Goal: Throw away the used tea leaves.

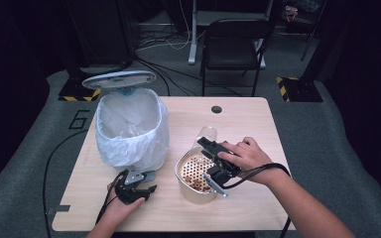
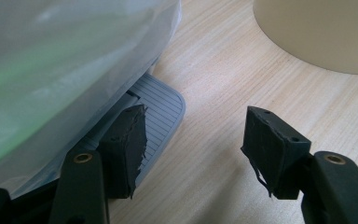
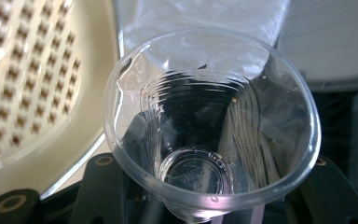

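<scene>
The right gripper [image 1: 210, 145] grasps a clear plastic cup [image 1: 207, 134], its jaws closed against the cup's sides; in the right gripper view the empty cup [image 3: 212, 126] sits between the jaws with its mouth toward the camera. It is held at about twelve o'clock from the cream strainer bowl [image 1: 194, 194], likely tipped there for emptying. The left gripper [image 1: 139, 189] rests released by the bin's foot pedal [image 2: 161, 109], one jaw over the pedal, probably to press it and keep the lid [image 1: 119, 78] up on the lined waste bin [image 1: 131, 126].
</scene>
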A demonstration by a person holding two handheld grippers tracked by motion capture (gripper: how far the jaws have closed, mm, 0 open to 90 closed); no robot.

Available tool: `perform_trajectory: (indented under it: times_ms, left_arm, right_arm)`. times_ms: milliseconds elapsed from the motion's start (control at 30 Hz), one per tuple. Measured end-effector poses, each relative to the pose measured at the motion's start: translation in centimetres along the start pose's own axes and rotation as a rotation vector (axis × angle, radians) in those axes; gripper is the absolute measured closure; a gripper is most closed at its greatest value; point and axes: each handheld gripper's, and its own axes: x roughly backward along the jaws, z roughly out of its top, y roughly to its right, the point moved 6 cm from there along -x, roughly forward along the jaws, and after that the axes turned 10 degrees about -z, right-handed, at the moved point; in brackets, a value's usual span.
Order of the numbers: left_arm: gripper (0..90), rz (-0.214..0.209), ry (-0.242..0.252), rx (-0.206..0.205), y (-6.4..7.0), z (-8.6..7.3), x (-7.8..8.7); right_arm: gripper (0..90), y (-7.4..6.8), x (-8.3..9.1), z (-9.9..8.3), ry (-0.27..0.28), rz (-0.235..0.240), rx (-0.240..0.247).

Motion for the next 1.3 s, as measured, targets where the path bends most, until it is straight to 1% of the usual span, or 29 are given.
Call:
perform_trajectory:
  times_ms: [67,100,133,167,233,300,333,367,400,433,467,533,567,667,700,733,767,833,900,1067,1167,1200,1300]
  left_arm:
    - [39.2,0.000,0.001,0.000,0.0,0.0,0.0]
    - [39.2,0.000,0.000,0.000,0.0,0.0,0.0]
    - [39.2,0.000,0.001,0.000,0.0,0.0,0.0]
    - [39.2,0.000,0.001,0.000,0.0,0.0,0.0]
    - [39.2,0.002,0.000,-0.001,0.0,0.0,0.0]
    - [39.2,0.000,0.001,0.001,0.0,0.0,0.0]
    - [39.2,0.000,0.001,0.001,0.0,0.0,0.0]
    - [39.2,0.000,0.001,0.000,0.0,0.0,0.0]
    - [39.2,0.001,0.000,0.000,0.0,0.0,0.0]
    - [39.2,0.002,-0.001,-0.001,0.0,0.0,0.0]
    - [39.2,0.002,0.000,-0.001,0.0,0.0,0.0]
    - [39.2,0.002,0.000,-0.001,0.0,0.0,0.0]
    - [39.2,0.001,0.000,0.000,0.0,0.0,0.0]
    - [39.2,0.001,0.001,0.000,0.0,0.0,0.0]
    - [39.2,0.000,0.001,0.001,0.0,0.0,0.0]
    - [39.2,0.001,-0.002,-0.009,-0.1,0.0,0.0]
    - [39.2,0.001,-0.004,-0.014,-0.1,0.0,0.0]
    - [39.2,0.000,0.001,0.001,0.0,0.0,0.0]
    - [39.2,0.001,0.000,-0.003,0.0,0.0,0.0]
    - [39.2,0.001,0.001,0.002,0.0,0.0,0.0]
    - [39.2,-0.002,-0.004,0.002,0.0,0.0,0.0]
    - [39.2,0.001,-0.002,-0.014,-0.1,0.0,0.0]
    - [39.2,0.001,-0.001,-0.011,-0.1,0.0,0.0]
  right_arm:
    - [48.5,0.4,0.0,-0.2,-0.002,0.013,-0.079]
    - [48.4,0.9,-0.2,-0.4,0.006,0.020,-0.096]
    - [48.4,1.0,-0.2,-0.6,-0.002,0.027,-0.137]
    - [48.3,1.0,-0.3,-0.7,-0.007,0.032,-0.158]
    - [48.2,1.1,-0.4,-1.1,-0.016,0.055,-0.235]
    - [48.2,1.1,-0.4,-1.3,-0.021,0.063,-0.293]
    - [48.2,1.1,-0.3,-1.5,-0.019,0.087,-0.359]
    - [48.2,1.1,-0.4,-1.6,-0.023,0.093,-0.400]
    - [48.2,1.1,-0.4,-1.8,-0.026,0.097,-0.429]
    - [48.2,1.1,-0.4,-1.9,-0.033,0.108,-0.483]
    - [48.2,1.3,-0.4,-2.2,-0.036,0.119,-0.548]
    - [48.1,1.6,-0.5,-2.6,-0.047,0.122,-0.642]
    - [48.1,1.8,-0.5,-2.7,-0.047,0.127,-0.678]
    - [48.0,2.5,-0.6,-3.1,-0.053,0.160,-0.817]
    - [47.9,2.8,-0.6,-3.2,-0.046,0.163,-0.850]
    - [47.8,3.1,-0.6,-3.3,-0.045,0.176,-0.904]
    - [47.8,3.3,-0.6,-3.3,-0.048,0.185,-0.938]
    - [47.8,3.8,-0.6,-3.5,-0.049,0.201,-1.013]
    - [47.8,4.2,-0.8,-3.6,-0.045,0.224,-1.095]
    - [47.8,5.0,-1.4,-3.9,-0.056,0.275,-1.240]
    - [47.8,5.2,-1.9,-4.0,-0.077,0.295,-1.291]
    - [47.8,5.3,-2.0,-4.1,-0.083,0.302,-1.303]
    - [47.9,5.6,-2.3,-4.1,-0.088,0.316,-1.340]
